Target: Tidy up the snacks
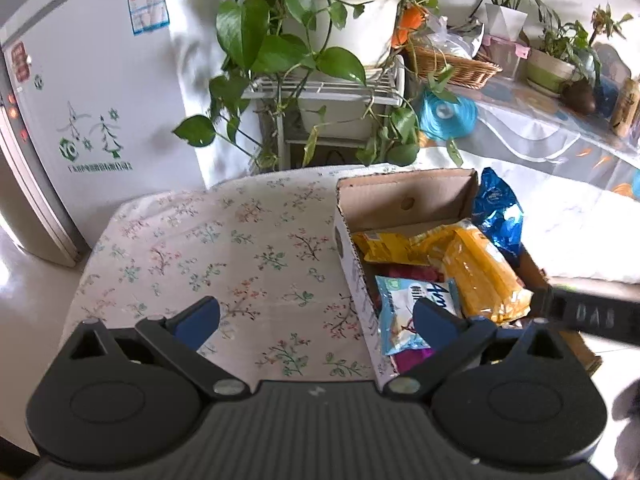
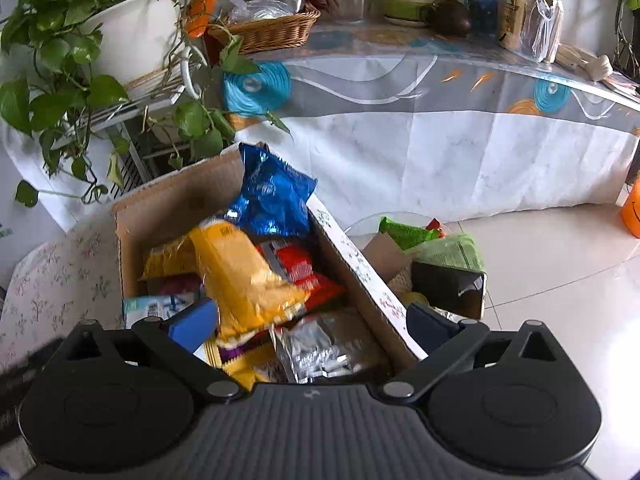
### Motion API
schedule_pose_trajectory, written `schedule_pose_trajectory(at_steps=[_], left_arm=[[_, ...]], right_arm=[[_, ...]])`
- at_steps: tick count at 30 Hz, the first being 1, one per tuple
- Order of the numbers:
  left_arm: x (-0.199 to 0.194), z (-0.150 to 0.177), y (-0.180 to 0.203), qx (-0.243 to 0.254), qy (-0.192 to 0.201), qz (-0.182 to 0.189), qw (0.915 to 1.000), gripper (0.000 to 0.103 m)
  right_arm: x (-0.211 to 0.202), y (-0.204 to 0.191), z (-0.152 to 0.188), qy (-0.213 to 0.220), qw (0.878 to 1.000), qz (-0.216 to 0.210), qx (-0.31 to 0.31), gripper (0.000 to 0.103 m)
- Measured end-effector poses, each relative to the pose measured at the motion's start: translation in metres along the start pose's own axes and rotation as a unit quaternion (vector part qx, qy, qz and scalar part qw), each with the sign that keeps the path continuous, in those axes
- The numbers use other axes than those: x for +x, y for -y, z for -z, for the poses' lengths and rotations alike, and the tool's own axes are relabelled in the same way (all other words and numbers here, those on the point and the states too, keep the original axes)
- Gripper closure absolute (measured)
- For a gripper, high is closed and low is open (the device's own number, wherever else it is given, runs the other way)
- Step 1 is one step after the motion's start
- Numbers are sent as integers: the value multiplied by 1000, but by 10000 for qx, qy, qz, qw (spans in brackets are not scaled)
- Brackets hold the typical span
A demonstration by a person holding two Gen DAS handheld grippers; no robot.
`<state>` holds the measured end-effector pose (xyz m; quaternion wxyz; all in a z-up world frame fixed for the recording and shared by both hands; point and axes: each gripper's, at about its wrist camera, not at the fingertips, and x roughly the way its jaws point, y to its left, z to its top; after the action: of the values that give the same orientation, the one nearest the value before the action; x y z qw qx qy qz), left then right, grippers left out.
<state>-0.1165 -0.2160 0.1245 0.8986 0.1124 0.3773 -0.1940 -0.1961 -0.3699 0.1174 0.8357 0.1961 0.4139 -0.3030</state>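
Observation:
A cardboard box (image 1: 404, 200) stands on the floral tablecloth (image 1: 224, 248) and holds several snack packs: a yellow bag (image 1: 484, 272), a blue foil bag (image 1: 498, 212) and a light blue pack (image 1: 412, 312). My left gripper (image 1: 316, 316) is open and empty, over the cloth at the box's left wall. My right gripper (image 2: 312, 324) is open and empty just above the box (image 2: 168, 204), over the yellow bag (image 2: 240, 276), a red pack (image 2: 304, 268) and a silver pack (image 2: 316, 352). The blue foil bag (image 2: 272, 196) leans at the far corner.
Green snack packs (image 2: 424, 236) and a dark phone-like object (image 2: 452, 288) lie right of the box on a low surface. A plant stand with potted vines (image 1: 340, 28) stands behind the table, a fridge (image 1: 80, 92) to the left, and a long covered table (image 2: 440, 128) behind.

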Motion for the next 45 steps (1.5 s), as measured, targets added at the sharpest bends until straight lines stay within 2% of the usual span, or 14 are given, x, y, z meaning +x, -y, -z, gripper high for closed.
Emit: schedule_pose_trajectory(at_steps=[3, 8, 16, 21, 27, 41, 45], left_arm=[[1, -2, 5, 124, 3, -212, 9997, 1], [1, -2, 11, 227, 24, -347, 9991, 1], [1, -4, 14, 144, 32, -128, 9998, 1], [4, -5, 12, -25, -140, -6, 9999, 1], [6, -5, 17, 233, -160, -156, 9995, 1], [17, -3, 12, 153, -483, -365, 9981, 1], [17, -3, 12, 174, -472, -396, 9979, 1]], right_arm=[[-3, -3, 4, -44, 9999, 17, -94, 0], [-5, -4, 5, -28, 9999, -14, -141, 0], [-4, -3, 5, -44, 9998, 80, -162, 0], [-4, -4, 4, -40, 9998, 120, -172, 0], [-2, -7, 5, -73, 9993, 233, -289, 0], [-1, -13, 4, -57, 9987, 363, -348, 0], [1, -14, 3, -70, 9987, 365, -346, 0]])
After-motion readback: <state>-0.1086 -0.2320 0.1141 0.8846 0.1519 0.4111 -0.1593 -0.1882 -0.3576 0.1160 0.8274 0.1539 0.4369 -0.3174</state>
